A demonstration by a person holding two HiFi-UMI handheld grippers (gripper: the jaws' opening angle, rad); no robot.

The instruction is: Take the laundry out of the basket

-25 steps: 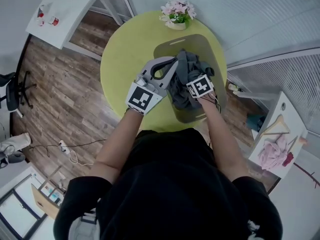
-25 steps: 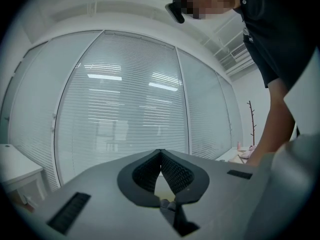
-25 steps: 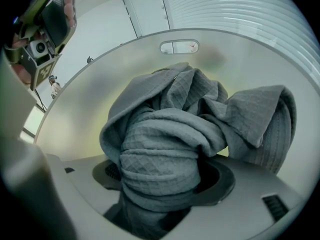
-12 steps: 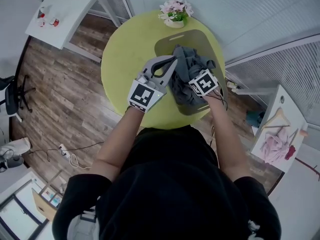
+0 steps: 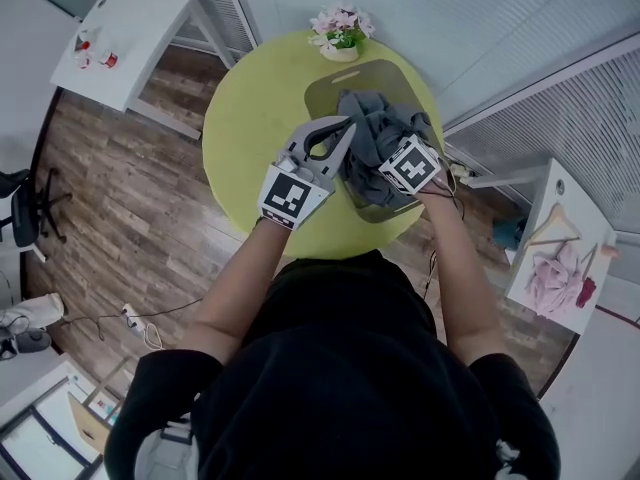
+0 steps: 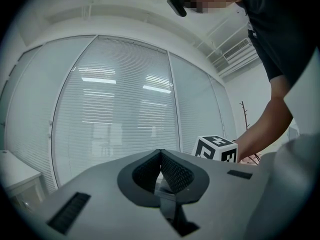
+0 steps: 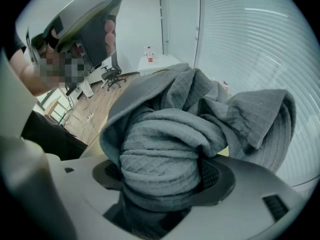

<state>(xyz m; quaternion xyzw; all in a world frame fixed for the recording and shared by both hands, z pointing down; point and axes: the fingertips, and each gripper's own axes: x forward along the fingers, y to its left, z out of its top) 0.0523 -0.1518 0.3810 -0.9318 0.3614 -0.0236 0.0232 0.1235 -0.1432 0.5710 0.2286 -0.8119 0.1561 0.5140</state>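
Above the basket on the round bench, the right hand-held gripper clamps a bunched grey garment; beside the basket, the left hand-held gripper is closed, empty.

Office — swivel chair, white desk, window blinds.

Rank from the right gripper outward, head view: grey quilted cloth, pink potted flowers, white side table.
1. Grey quilted cloth, in the right gripper's jaws.
2. Pink potted flowers, yellow-green round table's far edge.
3. White side table, far upper left.
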